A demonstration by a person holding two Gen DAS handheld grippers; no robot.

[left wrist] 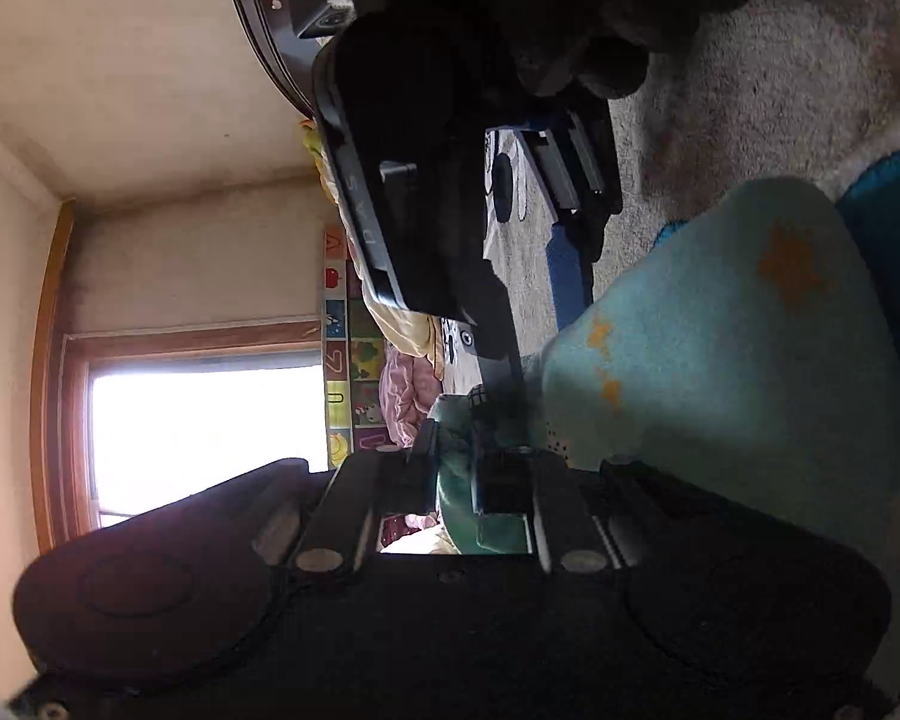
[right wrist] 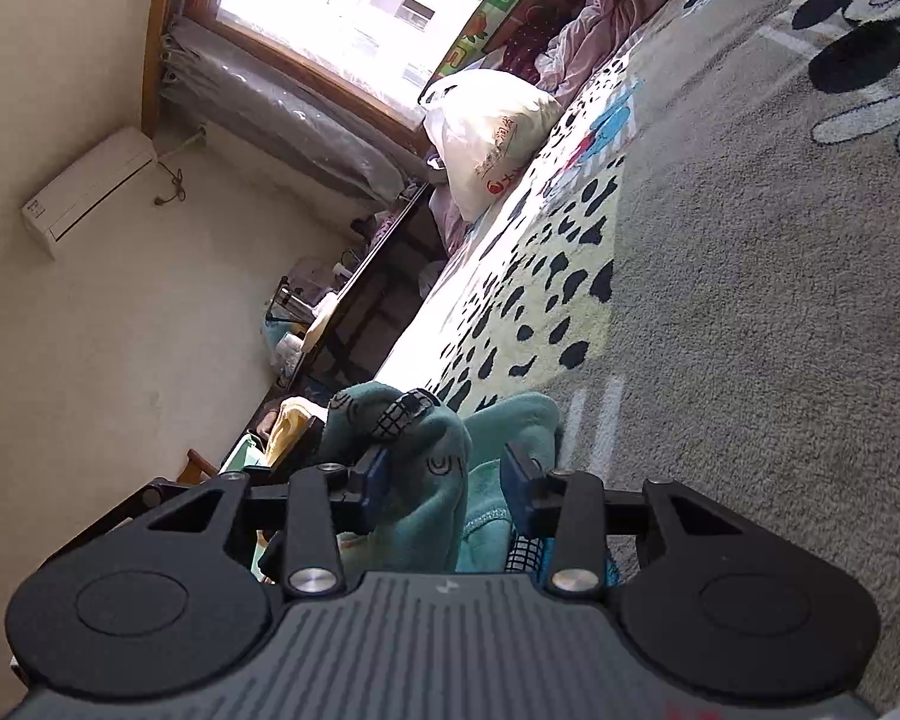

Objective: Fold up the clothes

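the fold looked barely begun: the teal garment (right wrist: 426,480) was bunched and lifted off the grey blanket (right wrist: 750,330) on the bed, not laid flat, so every fold seemed yet to be made. the right gripper (right wrist: 444,480) had its blue pads part-spread with cloth bulging between them, seemingly pinching a thick wad, while the left gripper (left wrist: 456,468) looked closed on a fold of the same cloth, though shadow made that hard to confirm. the garment was soft fleece, pale teal with orange marks (left wrist: 792,270), draping beside the left gripper.
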